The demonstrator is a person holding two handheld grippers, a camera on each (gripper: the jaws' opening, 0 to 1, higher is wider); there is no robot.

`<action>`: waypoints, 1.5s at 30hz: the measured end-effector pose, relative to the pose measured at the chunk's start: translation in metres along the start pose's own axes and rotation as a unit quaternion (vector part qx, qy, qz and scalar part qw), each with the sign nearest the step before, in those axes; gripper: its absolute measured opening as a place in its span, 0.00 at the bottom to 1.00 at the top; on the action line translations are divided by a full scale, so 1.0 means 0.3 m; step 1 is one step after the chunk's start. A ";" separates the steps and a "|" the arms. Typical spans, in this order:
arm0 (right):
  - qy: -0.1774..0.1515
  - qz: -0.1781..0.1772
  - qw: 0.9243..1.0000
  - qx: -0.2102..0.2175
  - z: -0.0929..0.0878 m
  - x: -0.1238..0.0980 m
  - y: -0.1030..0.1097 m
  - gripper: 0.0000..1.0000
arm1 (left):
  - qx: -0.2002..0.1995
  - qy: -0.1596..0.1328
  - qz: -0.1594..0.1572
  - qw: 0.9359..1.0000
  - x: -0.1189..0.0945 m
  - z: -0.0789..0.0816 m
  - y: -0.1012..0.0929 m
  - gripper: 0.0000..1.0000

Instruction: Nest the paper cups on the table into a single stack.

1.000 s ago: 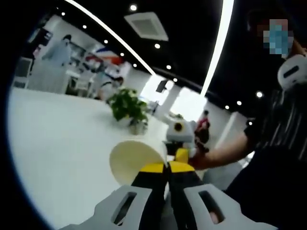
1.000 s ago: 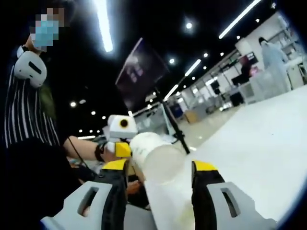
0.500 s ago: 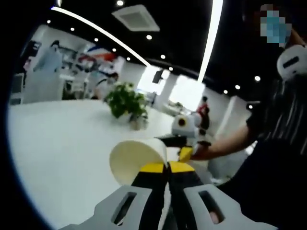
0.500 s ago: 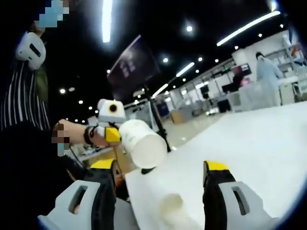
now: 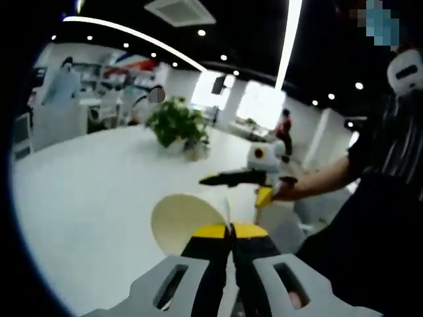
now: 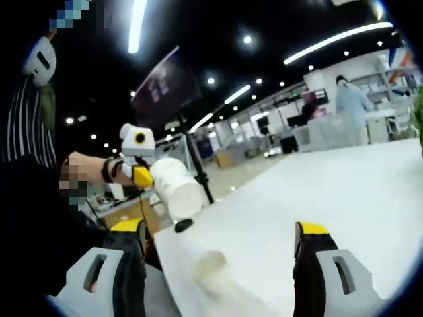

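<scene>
The left gripper (image 5: 230, 232) sits at the bottom middle of the left gripper view, and its jaws are clenched on the rim of a white paper cup (image 5: 188, 221). The cup's round open mouth faces the camera just left of the jaws. In the right gripper view the same left gripper (image 6: 140, 173) shows at the middle left, holding that cup (image 6: 176, 188) up in the air above the near edge of the white worktop (image 6: 344, 191). The right gripper (image 6: 221, 247) is at the bottom of the right gripper view, with its jaws spread wide apart and nothing between them. A second paper cup (image 6: 215, 271) rests on the worktop between those jaws, low in the frame, with its open mouth on the upper left. A small dark thing (image 6: 183, 225) lies on the worktop just under the held cup; I cannot tell what it is. A green potted plant (image 5: 177, 129) stands far back on the worktop in the left gripper view. Paper cups are very light and thin, so I think they squash easily and can tip or slide at a small push. A soft pinch on the rim or a gentle hold around the side looks best.
</scene>
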State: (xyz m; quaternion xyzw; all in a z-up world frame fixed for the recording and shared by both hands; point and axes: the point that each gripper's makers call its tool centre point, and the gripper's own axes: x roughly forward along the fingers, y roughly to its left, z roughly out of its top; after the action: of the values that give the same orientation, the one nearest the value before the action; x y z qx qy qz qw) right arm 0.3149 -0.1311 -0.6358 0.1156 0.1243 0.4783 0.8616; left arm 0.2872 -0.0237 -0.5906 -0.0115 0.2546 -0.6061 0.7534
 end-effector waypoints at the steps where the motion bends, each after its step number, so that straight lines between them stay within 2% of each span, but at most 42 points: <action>1: 0.001 -0.003 1.000 -0.002 -0.001 -0.001 -0.004 0.97 | 0.008 0.007 -0.003 1.000 0.005 -0.004 -0.007 0.00; 3: 0.015 -0.015 1.000 -0.003 -0.021 -0.008 -0.019 1.00 | 0.017 0.024 -0.003 1.000 0.012 -0.020 -0.004 0.00; 9: 0.017 -0.017 1.000 -0.015 -0.034 -0.026 -0.021 1.00 | 0.033 0.055 -0.009 0.998 0.031 -0.039 -0.012 0.00; 13: 0.017 -0.018 1.000 -0.011 -0.043 -0.028 -0.028 1.00 | 0.071 0.099 -0.007 0.993 0.038 -0.059 -0.013 0.00; 15: 0.016 -0.019 1.000 -0.005 -0.046 -0.028 -0.029 1.00 | 0.098 0.136 -0.007 0.986 0.044 -0.084 -0.013 0.00; 17: 0.013 -0.023 1.000 -0.002 -0.050 -0.031 -0.036 1.00 | 0.127 0.177 -0.004 0.976 0.049 -0.112 -0.011 0.00; 22: 0.012 -0.027 1.000 0.007 -0.070 -0.037 -0.038 1.00 | 0.157 0.216 -0.003 0.964 0.075 -0.131 -0.010 0.00; 24: 0.014 -0.027 0.999 0.010 -0.078 -0.042 -0.037 1.00 | 0.184 0.250 -0.003 0.951 0.071 -0.159 -0.001 0.00; 25: 0.014 -0.028 0.999 0.009 -0.079 -0.044 -0.036 1.00 | 0.193 0.259 -0.005 0.946 0.074 -0.169 -0.001 0.00; 26: 0.015 -0.028 0.999 0.010 -0.081 -0.046 -0.033 1.00 | 0.200 0.266 -0.007 0.943 0.078 -0.178 -0.003 0.00; 29: 0.013 -0.028 0.999 0.013 -0.080 -0.052 -0.029 1.00 | 0.211 0.272 -0.013 0.939 0.098 -0.195 -0.012 0.00; 30: 0.012 -0.029 0.999 0.014 -0.079 -0.056 -0.028 1.00 | 0.222 0.283 -0.013 0.933 0.101 -0.207 -0.007 0.00; 31: 0.012 -0.031 0.999 0.014 -0.080 -0.058 -0.031 1.00 | 0.238 0.300 -0.018 0.924 0.100 -0.225 -0.004 0.00; 34: 0.011 -0.033 0.999 0.019 -0.084 -0.065 -0.036 1.00 | 0.273 0.327 -0.025 0.904 0.107 -0.260 0.010 0.00; 37: 0.010 -0.034 0.999 0.022 -0.089 -0.069 -0.039 1.00 | 0.276 0.328 -0.028 0.903 0.125 -0.271 0.011 0.00; 41: 0.012 -0.034 0.999 0.021 -0.094 -0.070 -0.037 1.00 | 0.306 0.338 -0.034 0.889 0.137 -0.282 0.023 0.00; 42: 0.011 -0.034 0.999 0.022 -0.094 -0.070 -0.037 1.00 | 0.312 0.346 -0.036 0.884 0.138 -0.294 0.030 0.00; 45: 0.009 -0.034 0.999 0.027 -0.098 -0.070 -0.041 1.00 | 0.318 0.364 -0.040 0.874 0.145 -0.321 0.040 0.00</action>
State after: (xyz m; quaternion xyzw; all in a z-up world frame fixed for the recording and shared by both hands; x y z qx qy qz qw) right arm 0.3044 -0.1529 -0.6651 0.1305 0.1491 0.4466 0.8725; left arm 0.2657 -0.0325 -0.6945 0.4403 0.3037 -0.6456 0.5451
